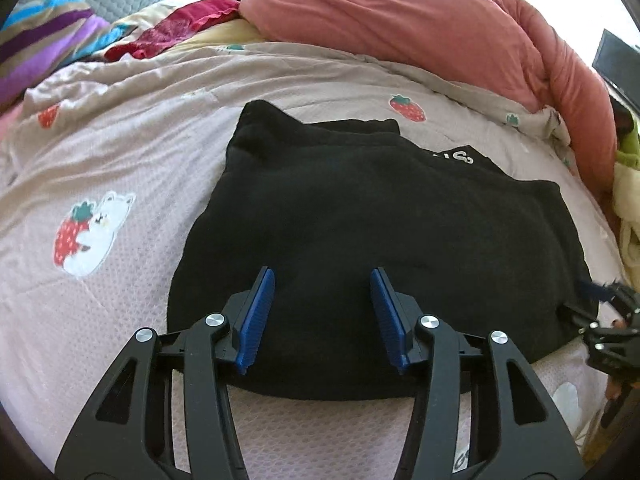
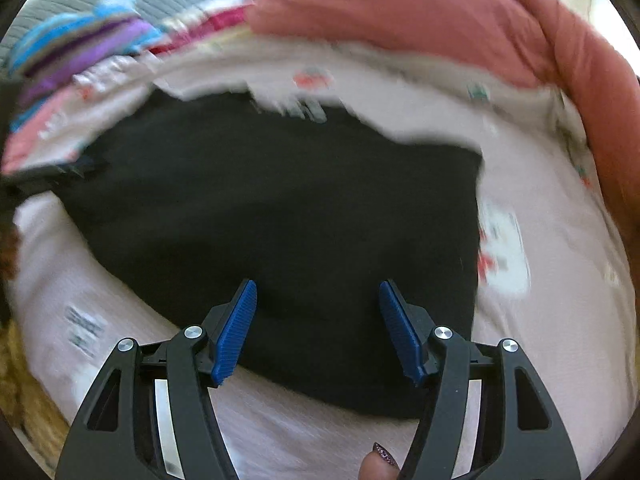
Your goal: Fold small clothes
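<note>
A black garment (image 1: 360,232) is seen folded into a compact block on the strawberry-print quilt (image 1: 120,152) of the bed, filling the centre of both wrist views. White lettering is shown on a layer at its far edge, right of centre in the left wrist view.

The left gripper (image 1: 322,312) is held over the near edge of the garment, in the lower middle of the frame, with its blue pads (image 1: 258,312) apart and nothing between them. The right gripper (image 2: 318,324) is likewise held over the near edge with its jaws apart and empty; its view is smeared by motion. In the left wrist view the right gripper is glimpsed at the lower right edge, beside the garment's near right corner. A fingertip (image 2: 378,464) is seen at the bottom of the right wrist view.

The fold in hand is judged to be laid down and released, so that this garment looks nearly or wholly finished. If another fold is wanted, the near edge or a side edge would have to be pinched by both grippers and carried across evenly. Otherwise the block would have to be lifted aside without being loosened. A salmon-pink duvet (image 1: 400,20) is bunched across the top of the frame, and striped cloth (image 1: 44,44) lies at the upper left.
</note>
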A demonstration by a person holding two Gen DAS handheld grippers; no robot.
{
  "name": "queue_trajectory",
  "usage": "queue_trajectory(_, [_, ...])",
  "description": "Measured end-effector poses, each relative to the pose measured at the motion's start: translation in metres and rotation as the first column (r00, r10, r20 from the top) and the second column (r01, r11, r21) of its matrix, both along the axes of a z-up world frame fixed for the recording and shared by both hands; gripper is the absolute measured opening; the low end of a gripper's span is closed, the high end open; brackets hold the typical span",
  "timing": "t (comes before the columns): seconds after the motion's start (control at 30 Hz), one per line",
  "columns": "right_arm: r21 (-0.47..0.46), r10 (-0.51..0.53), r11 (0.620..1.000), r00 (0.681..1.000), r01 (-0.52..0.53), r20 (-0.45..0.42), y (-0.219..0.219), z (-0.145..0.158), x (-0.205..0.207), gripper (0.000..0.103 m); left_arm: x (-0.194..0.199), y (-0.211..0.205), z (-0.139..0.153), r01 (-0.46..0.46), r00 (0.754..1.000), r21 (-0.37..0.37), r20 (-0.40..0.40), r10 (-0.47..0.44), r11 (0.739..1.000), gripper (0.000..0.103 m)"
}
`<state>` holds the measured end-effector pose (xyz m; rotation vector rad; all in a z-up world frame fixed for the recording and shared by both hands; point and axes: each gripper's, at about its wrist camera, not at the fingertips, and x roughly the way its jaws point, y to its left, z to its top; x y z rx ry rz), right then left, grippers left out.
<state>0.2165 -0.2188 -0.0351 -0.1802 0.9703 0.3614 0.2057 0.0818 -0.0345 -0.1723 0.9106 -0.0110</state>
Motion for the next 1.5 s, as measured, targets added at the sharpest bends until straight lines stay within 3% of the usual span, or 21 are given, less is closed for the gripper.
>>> queue_trajectory(0.23, [0.065,-0.063,0.996,0.998,0.064,-0.013,-0.024,-0.010,-0.014,0.063,-0.005,0.001,-0.001,-0.015,1.000,-0.013,0.006,0.015,1.000,0.043])
queue_trajectory(1.27, [0.081,-0.103,0.991,0.994,0.106,-0.046,-0.039,0.002,-0.027,0.064,-0.032,0.004,0.008,-0.034,0.999,-0.002,-0.005,0.034,0.999,0.043])
queue_trajectory(1.5, [0.081,-0.101,0.991,0.994,0.104,-0.035,-0.039,0.008,-0.036,0.070,-0.043,0.004,0.019,-0.041,0.999,0.037,0.016,0.041,0.998,0.054])
